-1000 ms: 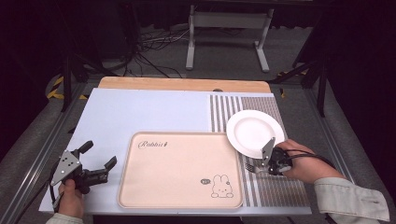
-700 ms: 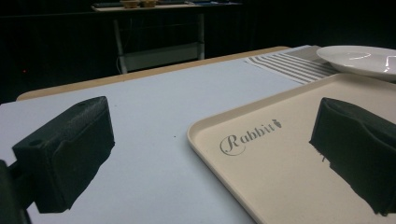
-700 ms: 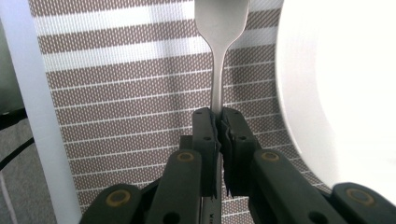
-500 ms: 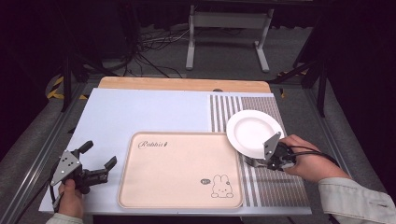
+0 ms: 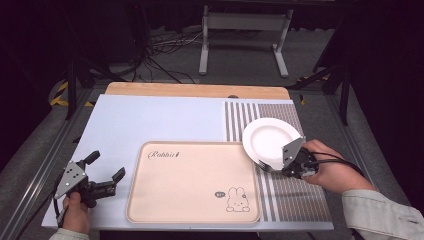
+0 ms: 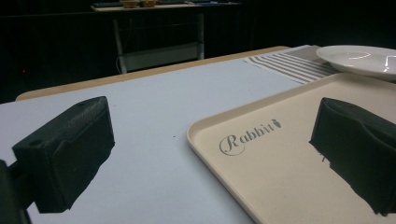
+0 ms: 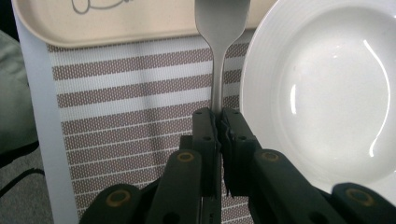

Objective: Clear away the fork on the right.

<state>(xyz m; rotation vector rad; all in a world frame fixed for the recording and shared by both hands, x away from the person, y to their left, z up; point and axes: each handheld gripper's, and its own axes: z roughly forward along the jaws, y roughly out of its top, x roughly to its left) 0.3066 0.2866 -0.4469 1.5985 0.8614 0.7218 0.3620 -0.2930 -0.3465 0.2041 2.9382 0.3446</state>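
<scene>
While the right gripper (image 7: 218, 122) has its jaws shut tight on the handle of a metal utensil (image 7: 219, 56) (fork or spoon, head cut off at the frame edge, can't tell which), pickup looks done. Utensil sticks out straight ahead of the jaws, over the striped mat (image 7: 121, 93), w/ the white plate (image 7: 327, 88) just beside the jaws on one side & the beige tray (image 7: 112, 23) further ahead. Left to do, prob.: carry it over & set it down, likely on the tray or plate. Left gripper (image 5: 102, 172) has jaws wide apart, holding nothing, low over the table (image 6: 140, 102), tray corner between & ahead of them.
</scene>
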